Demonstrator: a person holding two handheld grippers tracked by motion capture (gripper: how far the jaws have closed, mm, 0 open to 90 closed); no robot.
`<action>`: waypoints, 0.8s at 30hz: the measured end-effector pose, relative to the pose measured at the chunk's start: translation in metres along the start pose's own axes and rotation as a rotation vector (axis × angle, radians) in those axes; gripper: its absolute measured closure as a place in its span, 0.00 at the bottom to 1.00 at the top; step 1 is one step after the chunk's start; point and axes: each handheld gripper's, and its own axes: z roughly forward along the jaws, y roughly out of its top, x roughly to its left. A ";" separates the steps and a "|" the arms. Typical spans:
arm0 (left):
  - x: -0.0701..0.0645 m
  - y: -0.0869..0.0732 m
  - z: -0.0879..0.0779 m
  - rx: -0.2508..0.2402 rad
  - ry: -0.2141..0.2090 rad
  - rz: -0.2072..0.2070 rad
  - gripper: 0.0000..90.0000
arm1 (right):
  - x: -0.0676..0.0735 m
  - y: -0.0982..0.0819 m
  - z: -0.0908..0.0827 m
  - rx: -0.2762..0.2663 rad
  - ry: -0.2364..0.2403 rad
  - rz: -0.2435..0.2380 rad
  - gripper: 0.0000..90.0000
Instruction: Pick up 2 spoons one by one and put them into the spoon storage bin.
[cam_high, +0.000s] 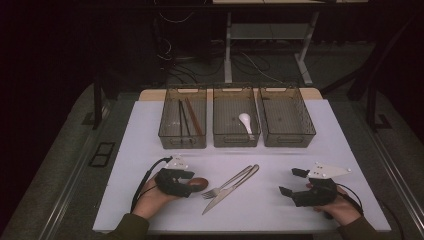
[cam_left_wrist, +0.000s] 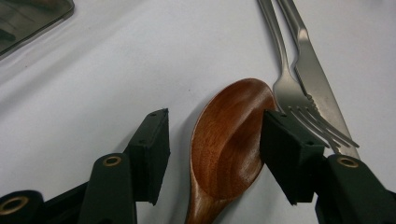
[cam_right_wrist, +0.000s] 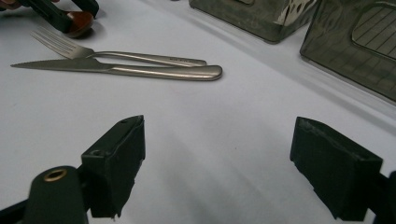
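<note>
- The left claw stood spread around the wooden spoon, bowl between its jaws, not yet pinched, likely lining up a pickup.
- The right claw waited spread, nothing in it, the fork and knife well ahead of it.

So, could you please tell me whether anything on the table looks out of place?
Nothing looks damaged or spilled. The fork and knife lie overlapping, and the right bin holds nothing.
</note>
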 end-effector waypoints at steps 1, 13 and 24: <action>0.000 0.000 0.000 0.003 -0.002 0.003 0.47 | 0.000 0.000 0.000 0.001 0.000 -0.002 0.20; -0.006 -0.001 -0.002 0.014 -0.031 0.037 0.62 | 0.001 0.001 0.001 0.001 0.003 -0.007 0.20; -0.009 -0.002 -0.004 0.020 -0.050 0.068 0.78 | 0.001 0.001 0.001 0.000 0.004 -0.009 0.20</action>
